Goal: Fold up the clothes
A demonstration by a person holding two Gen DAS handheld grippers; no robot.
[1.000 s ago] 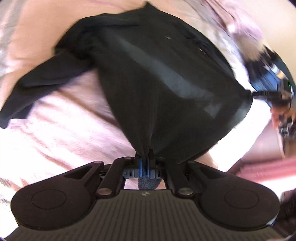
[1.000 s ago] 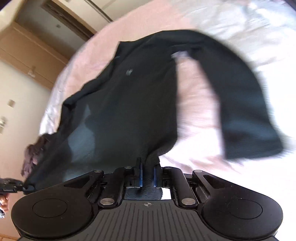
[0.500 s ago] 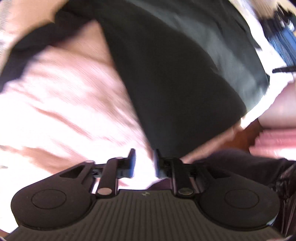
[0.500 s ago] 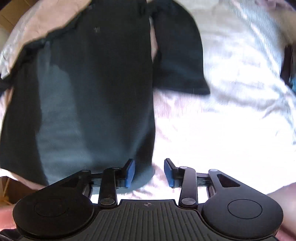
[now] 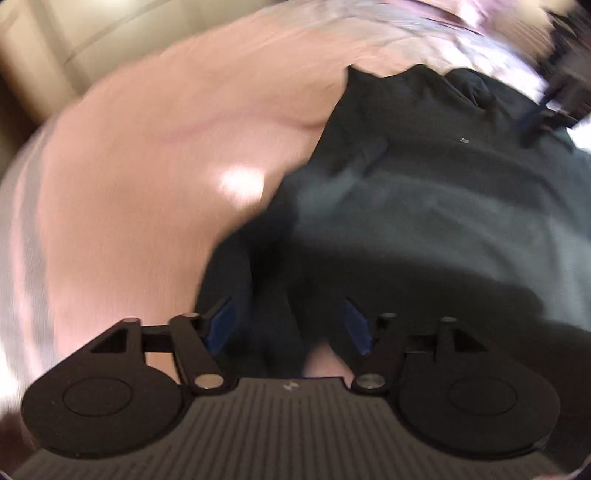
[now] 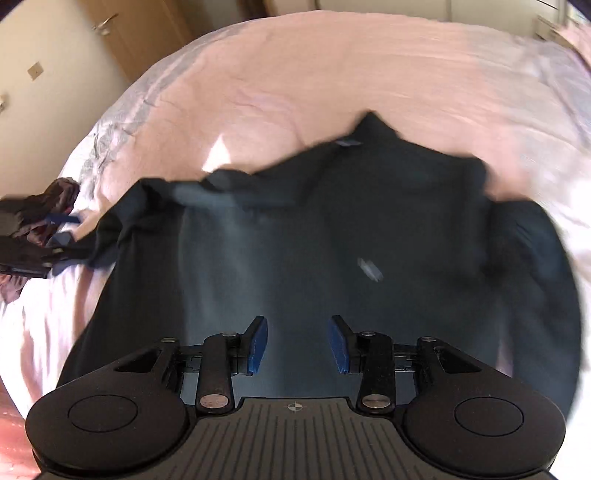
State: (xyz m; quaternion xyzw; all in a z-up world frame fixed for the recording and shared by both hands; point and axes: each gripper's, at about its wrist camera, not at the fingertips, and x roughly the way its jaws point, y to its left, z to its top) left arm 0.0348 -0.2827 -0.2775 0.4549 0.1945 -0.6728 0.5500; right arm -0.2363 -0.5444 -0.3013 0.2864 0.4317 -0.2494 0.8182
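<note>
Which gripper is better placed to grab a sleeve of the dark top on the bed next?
Probably the left gripper. Its open jaws sit over the bunched edge of the dark top by the pink bedding. The right gripper, also open, hangs over the flat middle, away from either sleeve.

A very dark, near-black long-sleeved garment (image 6: 332,236), greying to charcoal where light falls across it, with a small pale mark on the chest and a blue label at the collar. It lies on a pale pink bedspread (image 6: 332,66) with faint lilac-white stripes at its edges. Both grippers, left (image 5: 289,326) and right (image 6: 298,343), are matte black with bright blue pads. A dark maroon, possibly brownish, crumpled cloth (image 6: 55,195) appears blurred at the left. Cream wall (image 6: 44,66), light-wood door (image 6: 147,26).
</note>
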